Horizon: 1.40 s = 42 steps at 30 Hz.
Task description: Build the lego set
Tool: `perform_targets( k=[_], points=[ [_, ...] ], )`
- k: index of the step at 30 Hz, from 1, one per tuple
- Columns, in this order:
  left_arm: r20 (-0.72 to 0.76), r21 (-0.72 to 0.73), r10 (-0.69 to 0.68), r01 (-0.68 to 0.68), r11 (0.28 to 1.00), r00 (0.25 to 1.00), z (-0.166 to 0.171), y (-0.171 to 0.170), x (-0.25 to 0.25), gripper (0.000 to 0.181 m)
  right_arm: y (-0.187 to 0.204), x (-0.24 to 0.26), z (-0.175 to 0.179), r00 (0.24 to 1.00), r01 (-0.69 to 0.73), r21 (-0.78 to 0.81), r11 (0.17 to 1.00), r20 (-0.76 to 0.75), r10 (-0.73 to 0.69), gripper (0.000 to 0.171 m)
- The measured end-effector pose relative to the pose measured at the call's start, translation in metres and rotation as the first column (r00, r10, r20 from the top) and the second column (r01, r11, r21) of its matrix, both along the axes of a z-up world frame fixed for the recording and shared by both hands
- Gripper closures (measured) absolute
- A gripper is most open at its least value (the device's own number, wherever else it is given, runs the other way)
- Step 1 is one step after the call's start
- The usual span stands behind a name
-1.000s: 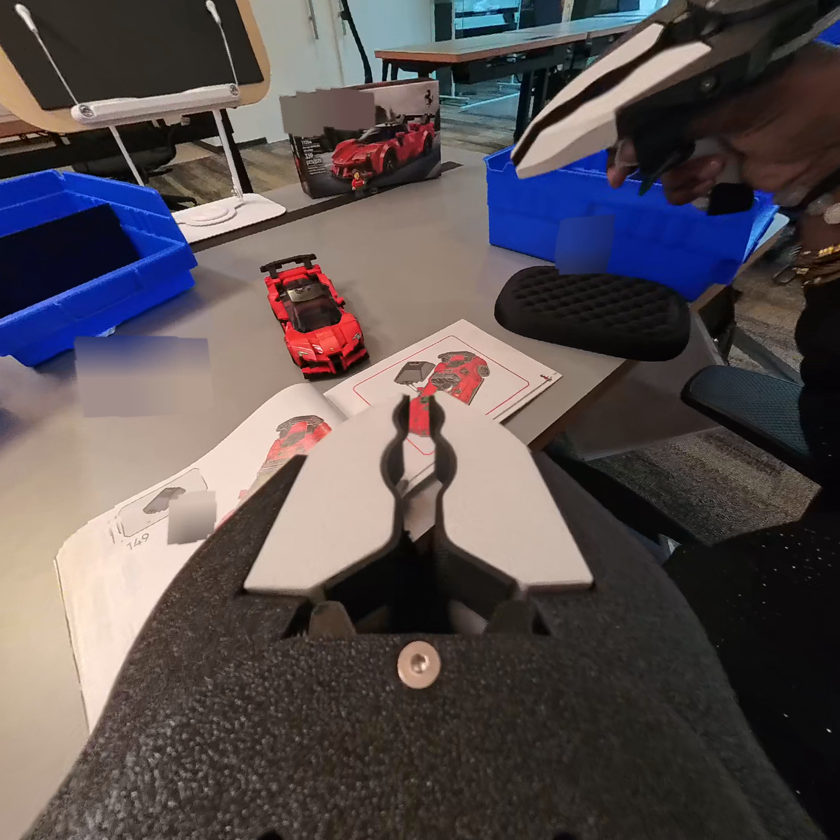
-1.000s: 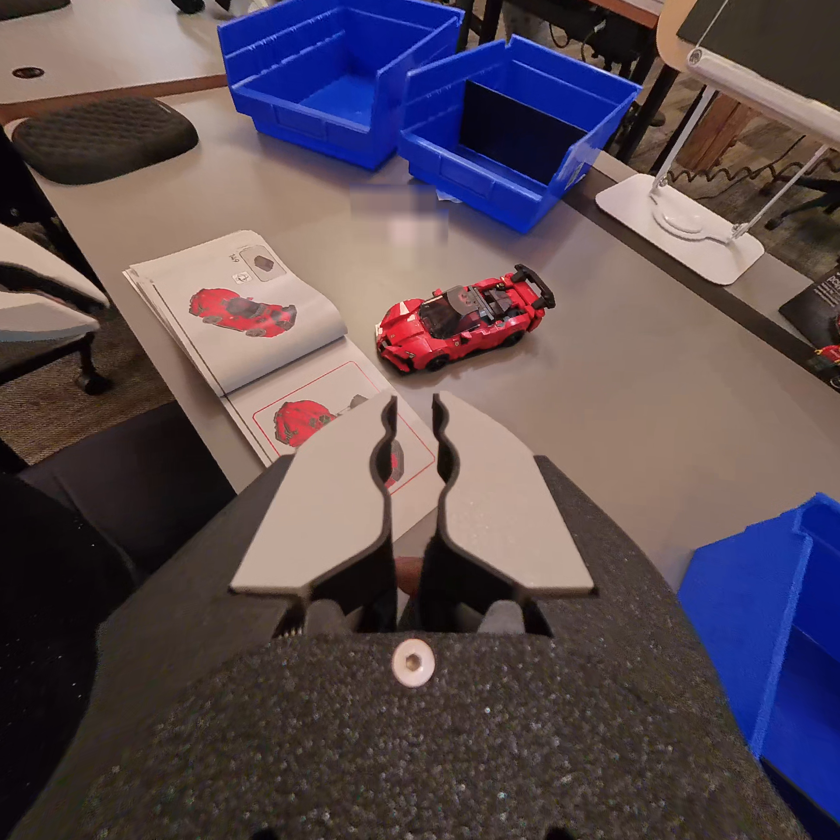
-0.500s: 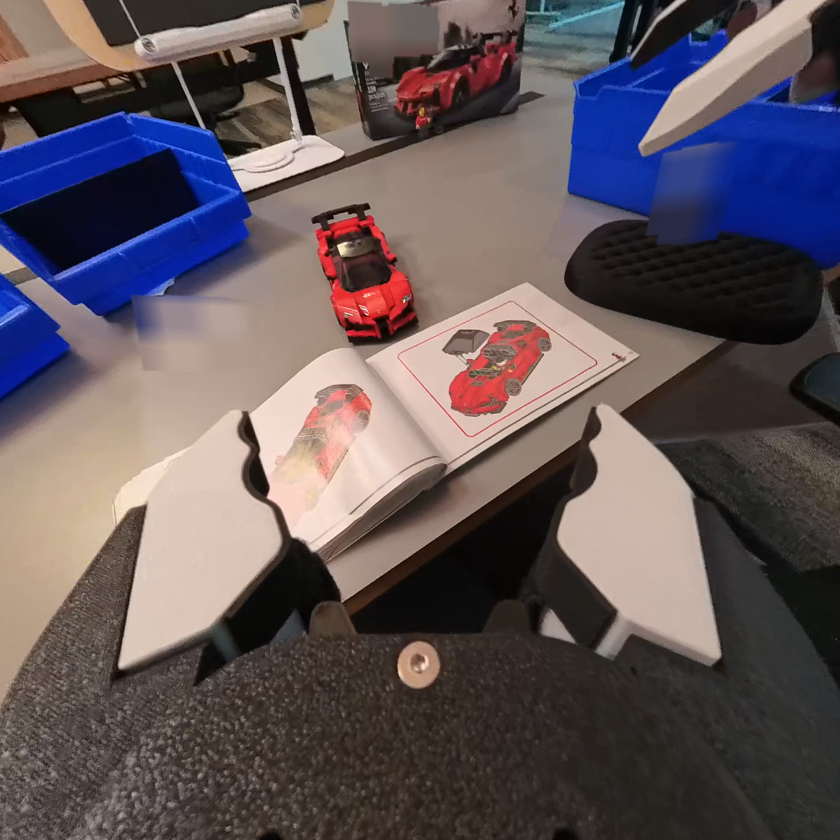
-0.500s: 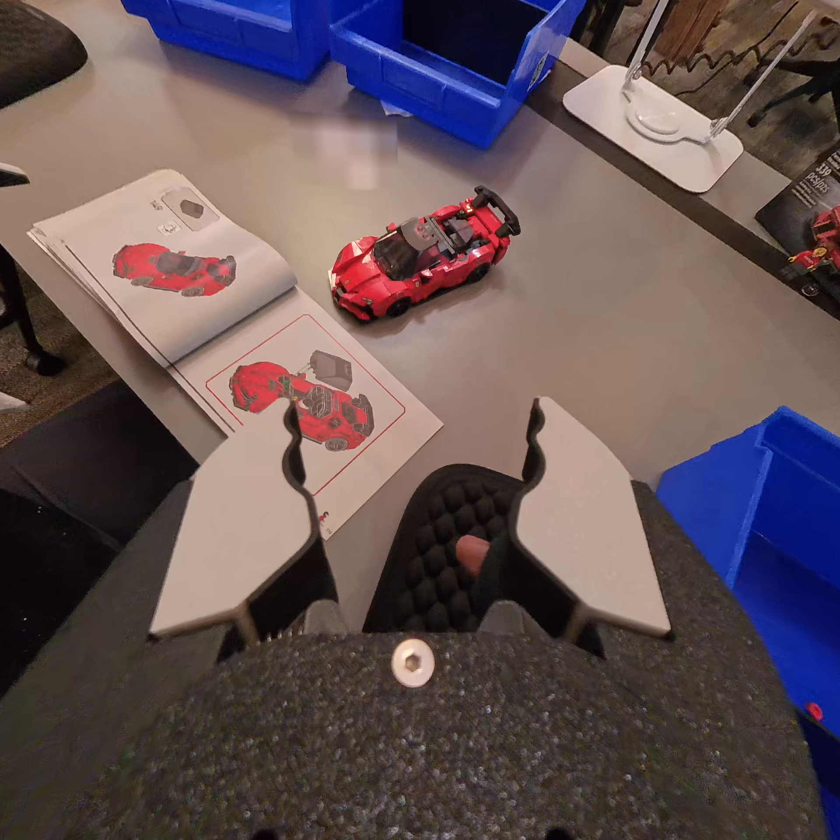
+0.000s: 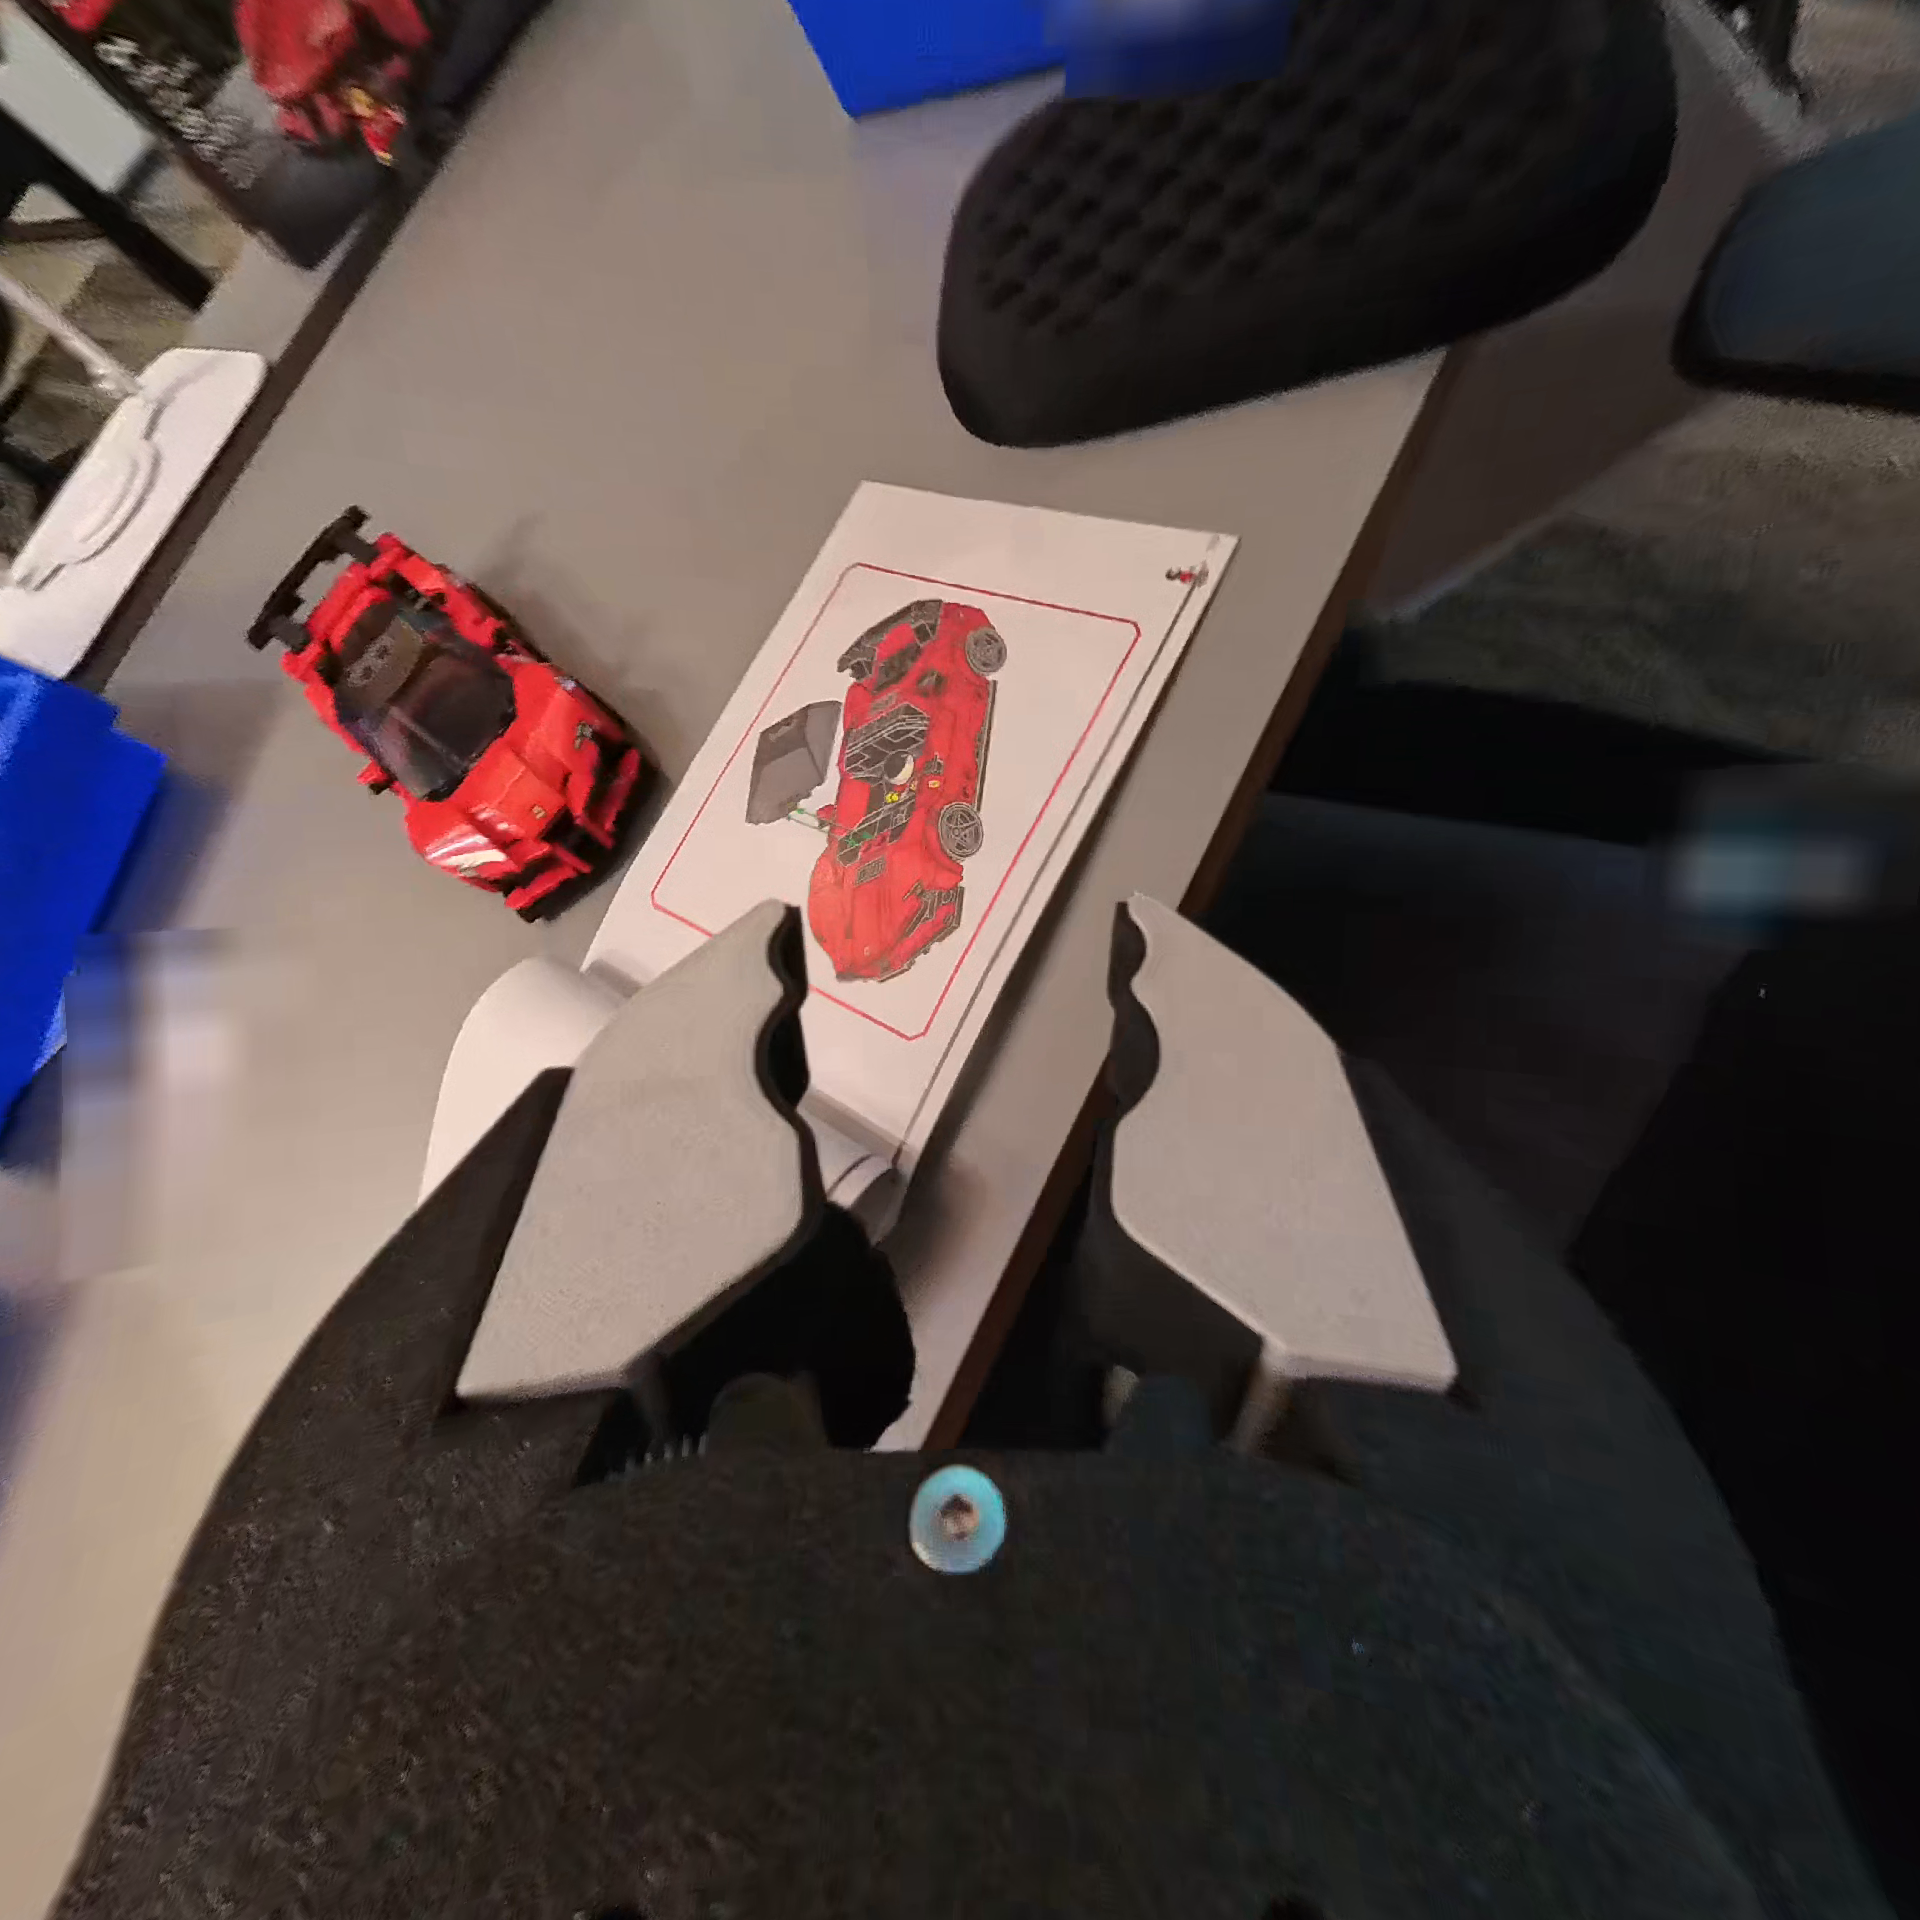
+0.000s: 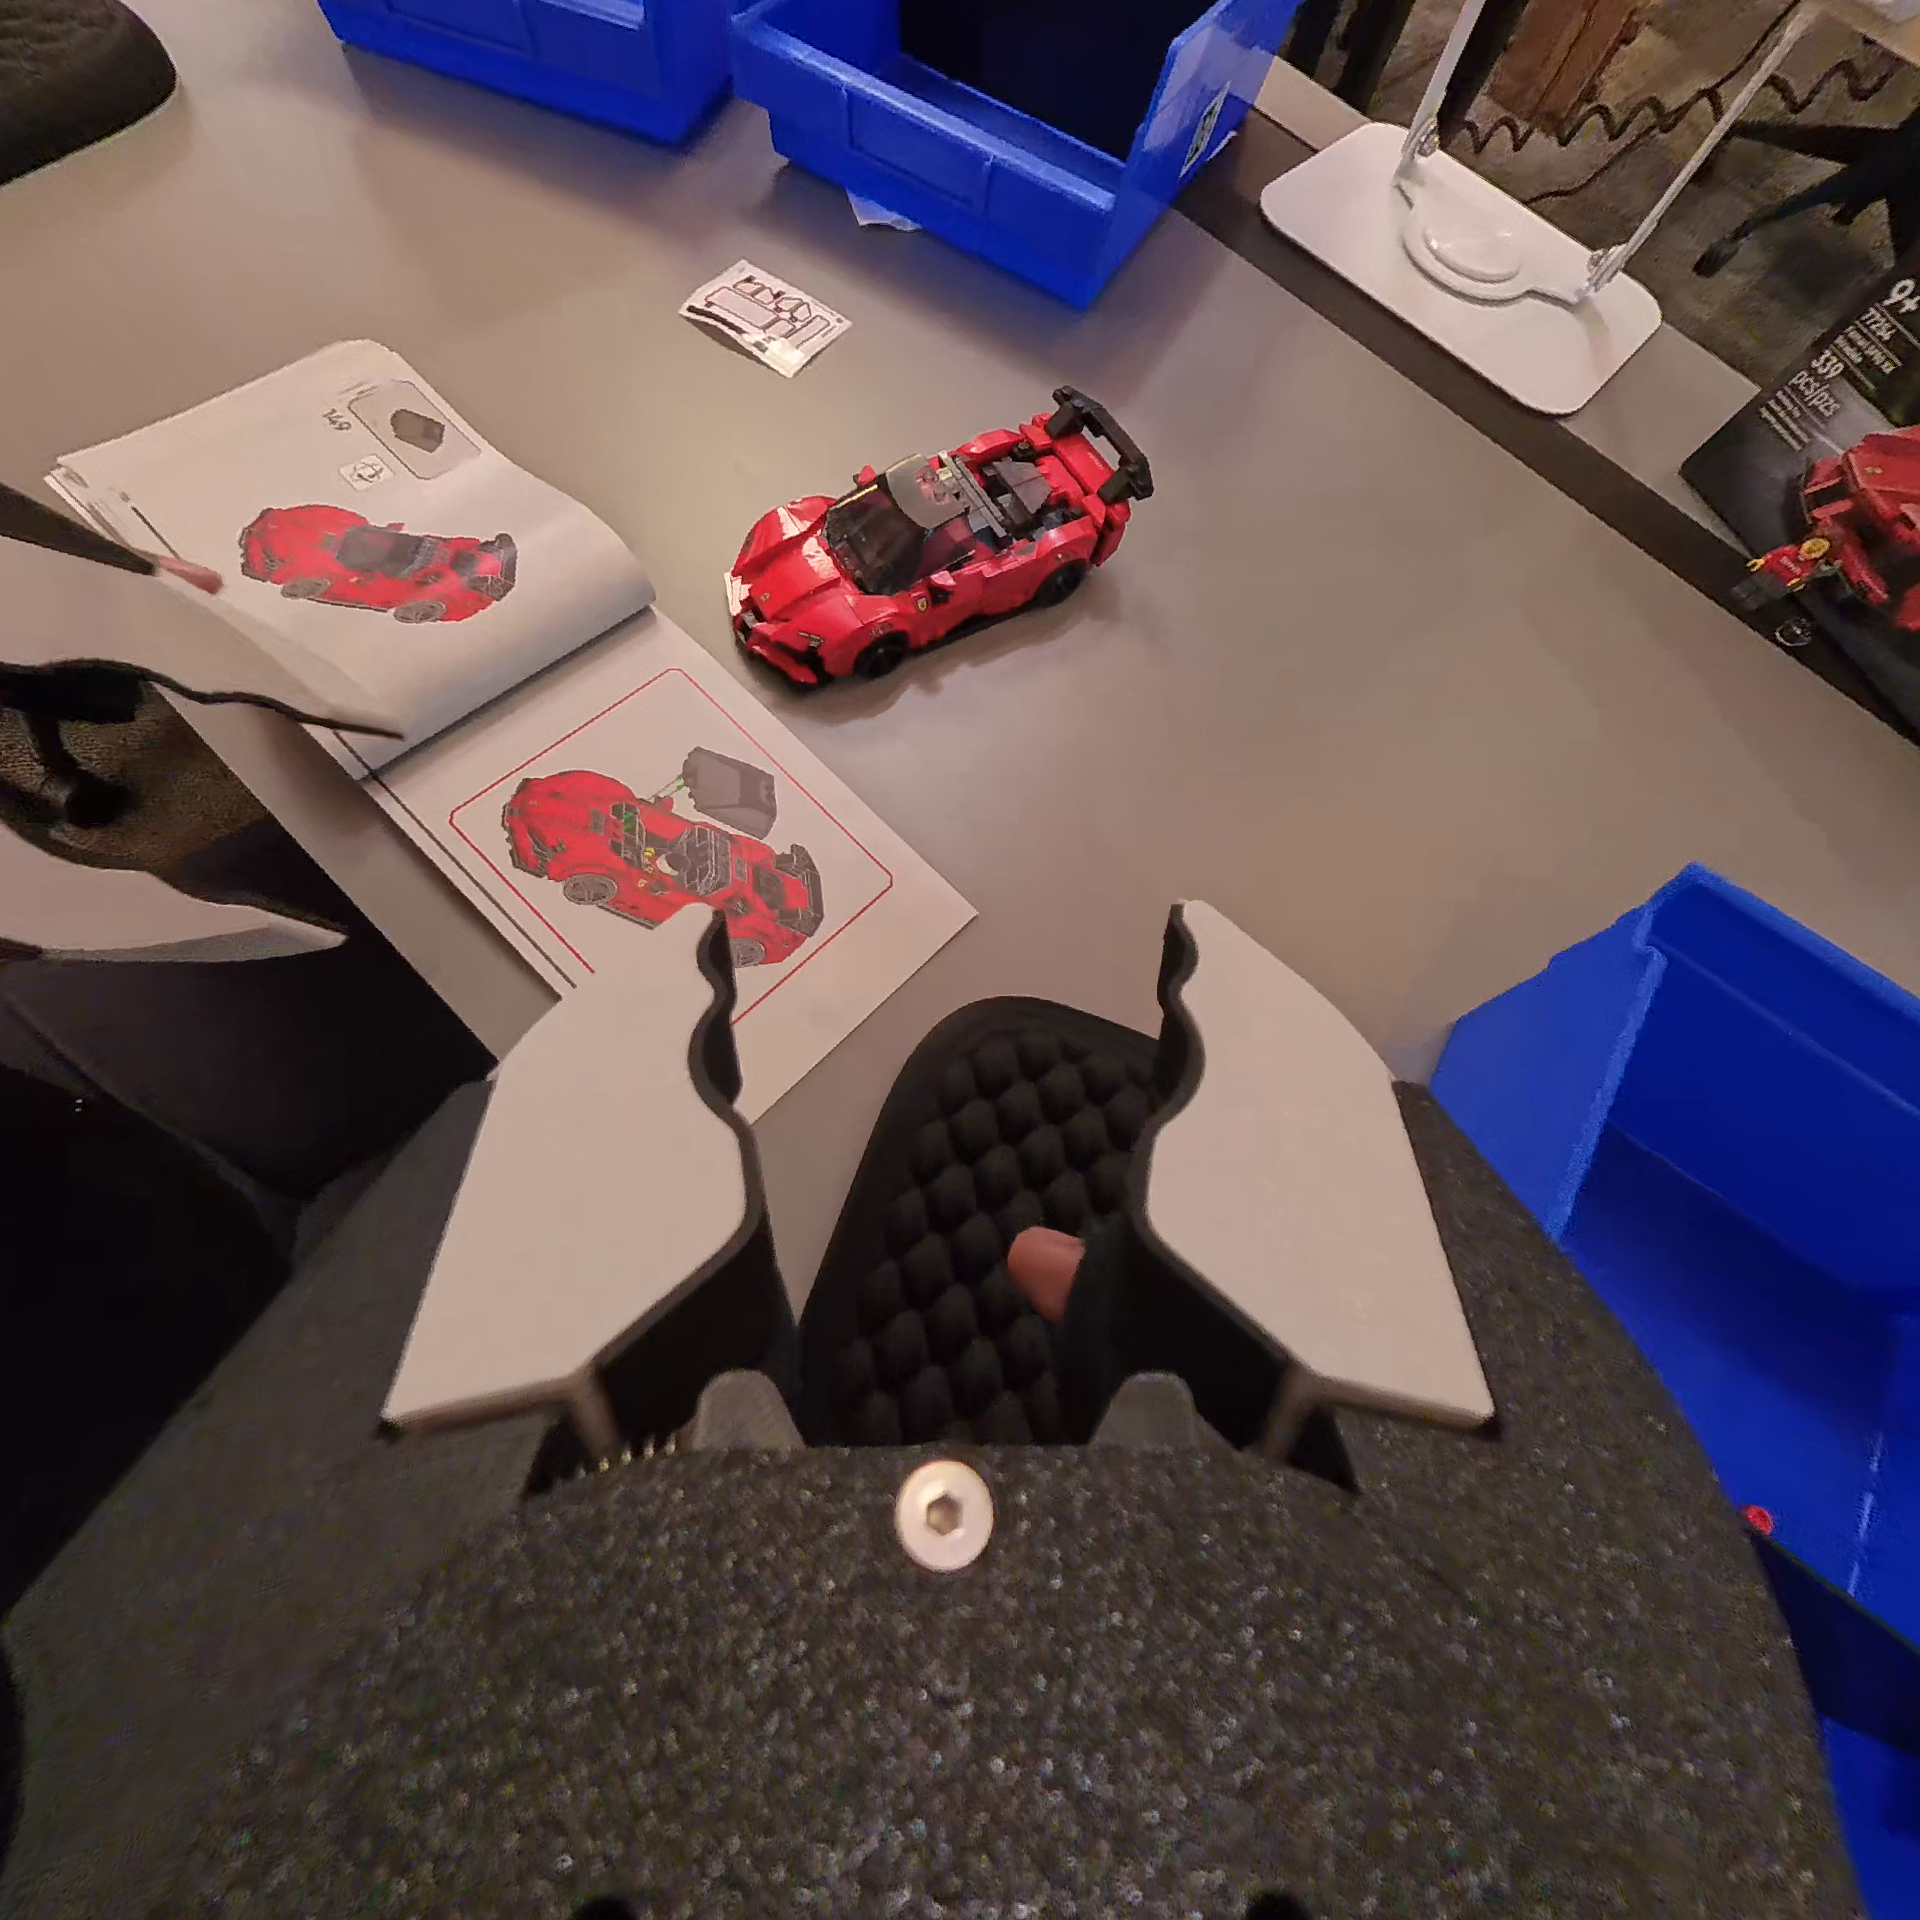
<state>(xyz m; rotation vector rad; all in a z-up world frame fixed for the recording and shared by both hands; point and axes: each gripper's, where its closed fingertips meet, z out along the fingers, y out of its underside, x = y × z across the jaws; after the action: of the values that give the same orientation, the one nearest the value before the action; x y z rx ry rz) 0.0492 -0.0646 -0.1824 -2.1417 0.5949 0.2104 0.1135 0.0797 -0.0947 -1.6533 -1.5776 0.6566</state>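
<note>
The red lego car (image 5: pixel 447 717) stands assembled on the grey table (image 5: pixel 675 364), left of the open instruction booklet (image 5: pixel 1049 582). My left gripper (image 5: pixel 956 925) is open and empty, low over the booklet's near edge at the table's front. In the right wrist view the car (image 6: pixel 935 540) sits beyond the booklet (image 6: pixel 862 935). My right gripper (image 6: pixel 948 925) is open and empty above a black padded rest (image 6: pixel 987 1143). The left gripper's fingers (image 6: pixel 104 613) show at the left edge over the booklet's left page.
Blue bins (image 6: pixel 987 135) stand at the back and another blue bin (image 6: pixel 1714 1143) at the right. A sticker sheet (image 6: pixel 764 317) lies near the bins. A white lamp base (image 6: pixel 1455 260) and the set's box (image 6: pixel 1849 499) stand behind. The black rest (image 5: pixel 1299 208) lies by the table edge. Both grippers' tips are roughly 20 cm from the car (image 6: pixel 935 540).
Both grippers went from shut to open. The left one then narrowed partway and dropped close over the booklet. The right one moved over the black rest. The car has not moved.
</note>
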Motion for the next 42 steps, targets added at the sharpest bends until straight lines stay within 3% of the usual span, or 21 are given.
perform_targets(
  k=[10,25,27,29,33,36,41,42],
  points=[
    [0.005,-0.133,-0.055,0.055,0.99,0.998,-0.026,0.01,-0.001,0.137,0.011,0.008,-0.002,1.0,0.017,-0.025,1.0,-0.003,-0.017,0.095],
    [0.135,-0.091,0.01,0.002,0.996,0.991,-0.021,0.003,-0.003,0.148,0.005,0.003,-0.009,0.999,-0.001,-0.015,1.0,0.038,0.001,0.095],
    [0.177,-0.066,0.026,-0.014,0.998,0.984,-0.016,0.003,-0.002,0.159,0.004,0.002,-0.008,0.999,-0.001,-0.011,1.0,0.036,0.001,0.095],
    [0.255,-0.015,0.046,-0.043,0.999,0.966,-0.007,0.005,0.0,0.181,0.004,0.0,-0.005,1.0,-0.001,-0.003,1.0,0.019,0.001,0.096],
    [0.372,0.034,0.043,-0.06,0.998,0.927,0.001,0.001,0.003,0.181,0.0,-0.001,0.0,1.0,-0.026,0.003,1.0,-0.014,0.026,0.116],
    [0.355,0.017,0.07,-0.081,0.997,0.932,-0.002,-0.004,-0.003,0.181,-0.008,-0.002,0.006,0.995,-0.079,0.014,0.997,-0.054,0.08,0.171],
    [0.37,0.023,0.07,-0.085,0.996,0.926,0.001,-0.007,-0.004,0.181,-0.009,-0.001,0.015,0.993,-0.072,0.032,0.997,-0.089,0.075,0.169],
    [0.368,0.027,0.072,-0.088,0.996,0.927,0.001,-0.008,-0.005,0.181,-0.007,-0.001,0.014,0.995,-0.059,0.035,0.998,-0.083,0.062,0.157]
  ],
)
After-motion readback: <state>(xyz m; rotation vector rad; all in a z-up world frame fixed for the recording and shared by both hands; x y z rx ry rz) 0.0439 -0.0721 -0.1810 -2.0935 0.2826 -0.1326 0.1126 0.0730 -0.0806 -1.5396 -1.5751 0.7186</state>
